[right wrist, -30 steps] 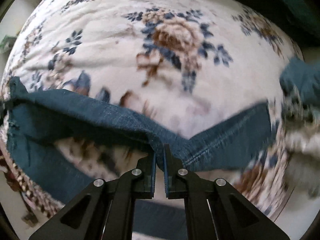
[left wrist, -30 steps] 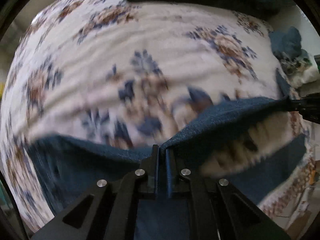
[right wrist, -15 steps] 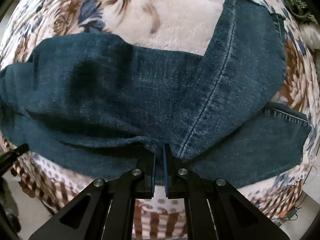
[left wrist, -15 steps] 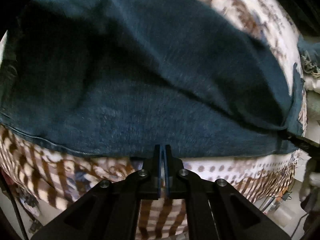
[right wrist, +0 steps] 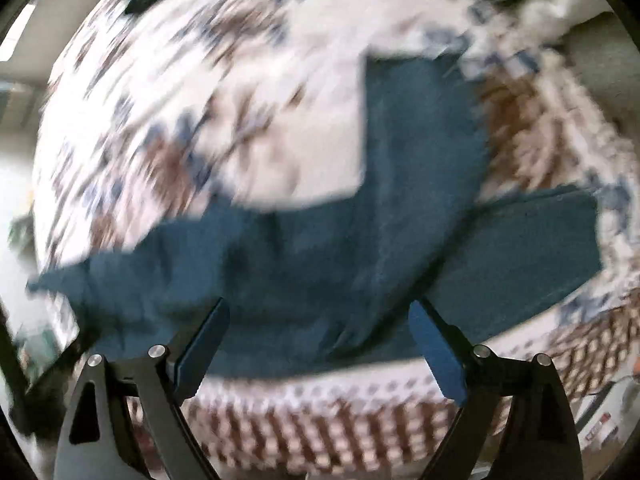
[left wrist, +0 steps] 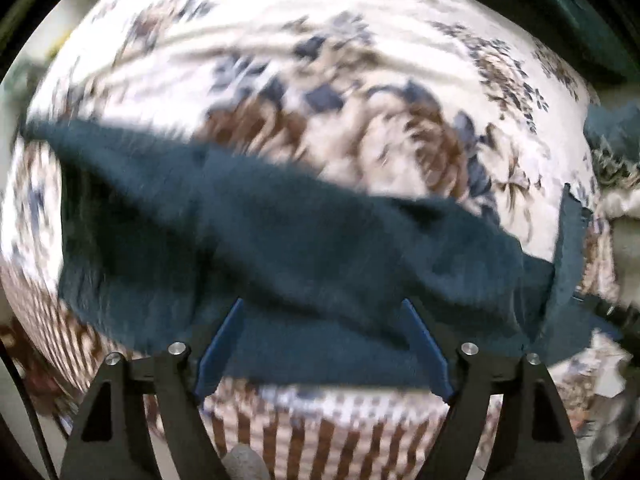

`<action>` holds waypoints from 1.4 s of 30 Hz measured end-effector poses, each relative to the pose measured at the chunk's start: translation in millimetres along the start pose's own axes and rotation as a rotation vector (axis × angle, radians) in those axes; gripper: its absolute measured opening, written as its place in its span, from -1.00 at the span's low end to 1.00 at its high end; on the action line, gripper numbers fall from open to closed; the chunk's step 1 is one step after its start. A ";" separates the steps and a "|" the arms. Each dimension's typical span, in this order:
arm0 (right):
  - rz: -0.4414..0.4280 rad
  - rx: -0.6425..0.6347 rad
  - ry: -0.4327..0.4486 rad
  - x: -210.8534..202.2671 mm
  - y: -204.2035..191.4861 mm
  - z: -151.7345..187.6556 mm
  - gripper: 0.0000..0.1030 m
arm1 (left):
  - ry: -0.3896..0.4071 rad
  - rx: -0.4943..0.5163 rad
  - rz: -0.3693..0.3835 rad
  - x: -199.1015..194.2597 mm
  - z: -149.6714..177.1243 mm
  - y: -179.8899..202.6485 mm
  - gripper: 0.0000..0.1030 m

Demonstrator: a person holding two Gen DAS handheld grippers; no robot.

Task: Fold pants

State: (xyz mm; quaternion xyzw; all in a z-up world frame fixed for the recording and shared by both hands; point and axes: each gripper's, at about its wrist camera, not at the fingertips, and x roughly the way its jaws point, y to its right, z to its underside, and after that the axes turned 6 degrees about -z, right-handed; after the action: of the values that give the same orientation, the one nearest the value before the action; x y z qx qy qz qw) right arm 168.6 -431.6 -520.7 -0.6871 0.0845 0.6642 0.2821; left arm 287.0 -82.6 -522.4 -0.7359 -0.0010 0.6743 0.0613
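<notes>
Closest to each camera, both tools are now spread wide with nothing between their blue pads: the left hand-held gripper [left wrist: 320,344] and the right hand-held gripper [right wrist: 320,344] were both pinched tight on the cloth half a second ago, and now they have let go. The jeans [left wrist: 280,248] have dropped just past the fingertips and lie on the bed near its front edge, on the flowered blanket [left wrist: 360,80]. In the right view the jeans [right wrist: 320,264] look like a wide dark blue band with one leg part sticking up toward the far side and another part pointing off to the right, so the pile is not a neat shape yet. A second ago the cloth was lifted and stretched between the two tools; now it rests flat, so I think one fold has just been laid down. Both pictures are smeared by fast motion, so small creases are too blurry to tell. The next grab probably needs to catch the loose leg ends and bring them over the rest. Farther back the blanket [right wrist: 200,120] runs on with brown and blue flowers, and more blue cloth [left wrist: 612,128] sits at the far right edge.
</notes>
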 end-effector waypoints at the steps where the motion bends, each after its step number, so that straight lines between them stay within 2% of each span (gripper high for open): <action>1: 0.042 0.003 0.006 7.4 1.9 -15.2 0.81 | 0.016 0.019 -0.026 1.5 -6.6 7.6 0.68; 3: 0.075 0.012 -0.006 25.8 4.1 -50.4 0.81 | 0.025 0.046 -0.060 14.0 -23.1 29.9 0.68; 6: 0.175 -0.002 -0.108 71.3 5.3 -84.5 0.73 | 0.019 0.093 -0.117 31.6 -40.6 58.5 0.68; 7: 0.245 -0.005 -0.114 82.1 10.1 -85.8 0.35 | 0.011 0.109 -0.139 36.5 -44.4 66.6 0.68; 8: 0.276 0.008 -0.099 82.5 16.9 -85.3 -0.14 | 0.001 0.123 -0.149 40.4 -47.8 74.9 0.68; 10: 0.226 0.107 -0.027 63.3 39.7 -76.2 -0.42 | 0.000 0.145 -0.146 39.5 -49.3 85.7 0.68; 11: 0.204 0.169 0.016 48.2 53.1 -68.6 -0.67 | 0.007 0.165 -0.149 37.0 -49.0 92.7 0.68; 12: 0.181 0.224 0.060 30.5 67.5 -58.5 -0.75 | 0.011 0.180 -0.143 34.0 -48.6 98.9 0.68; 14: 0.157 0.310 0.135 1.0 92.5 -33.2 -0.77 | 0.019 0.206 -0.127 27.4 -44.3 110.8 0.68; 16: 0.184 0.399 0.195 -23.7 124.0 3.5 -0.77 | 0.012 0.221 -0.113 24.0 -40.2 122.5 0.68; 18: 0.200 0.490 0.174 -28.0 154.7 30.1 -0.77 | 0.005 0.229 -0.102 22.9 -35.6 131.5 0.68; 20: 0.099 0.656 0.078 -7.4 195.3 61.2 -0.77 | -0.002 0.256 -0.106 25.8 -29.9 141.2 0.68; 22: 0.041 0.761 0.044 2.3 212.2 83.8 -0.76 | -0.012 0.272 -0.110 29.5 -25.6 149.2 0.68; 24: 0.055 0.736 0.052 0.5 208.7 85.8 -0.73 | -0.015 0.275 -0.112 30.7 -23.8 151.6 0.68; 25: 0.096 0.691 0.062 -4.3 199.5 85.2 -0.56 | -0.012 0.275 -0.115 30.7 -23.9 150.6 0.68; 26: 0.127 0.644 0.076 -9.8 188.1 83.6 -0.17 | -0.008 0.269 -0.117 30.0 -24.5 147.7 0.68; 27: 0.161 0.607 0.083 -17.6 173.9 79.9 0.09 | -0.005 0.260 -0.117 29.0 -25.0 143.8 0.68; 28: 0.202 0.573 0.090 -23.4 161.7 78.9 0.50 | -0.001 0.245 -0.117 26.9 -26.5 136.9 0.68; 29: 0.227 0.548 0.099 -28.7 149.7 79.1 0.56 | 0.000 0.230 -0.113 24.3 -27.8 129.7 0.68; 33: 0.292 0.412 0.089 -28.1 72.9 72.9 0.56 | 0.007 0.136 -0.089 8.6 -32.8 83.2 0.68; 37: 0.329 0.223 -0.010 -3.5 -33.9 50.0 0.57 | -0.002 -0.018 -0.074 -7.7 -36.1 1.5 0.68; 38: 0.333 0.167 -0.032 14.5 -43.4 23.6 0.57 | -0.011 -0.065 -0.073 -11.1 -36.3 -24.3 0.68; 41: 0.428 -0.094 -0.077 51.6 -130.9 15.6 0.57 | -0.020 -0.182 -0.093 -18.4 -40.5 -95.7 0.68; 42: 0.458 -0.206 -0.082 66.6 -171.6 16.1 0.57 | -0.022 -0.223 -0.101 -19.5 -43.4 -121.6 0.68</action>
State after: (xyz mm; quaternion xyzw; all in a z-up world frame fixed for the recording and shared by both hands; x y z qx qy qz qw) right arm 245.7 -264.5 -536.7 -0.6476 0.1585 0.7432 0.0559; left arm 338.2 32.5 -488.3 -0.7297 -0.1137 0.6741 0.0132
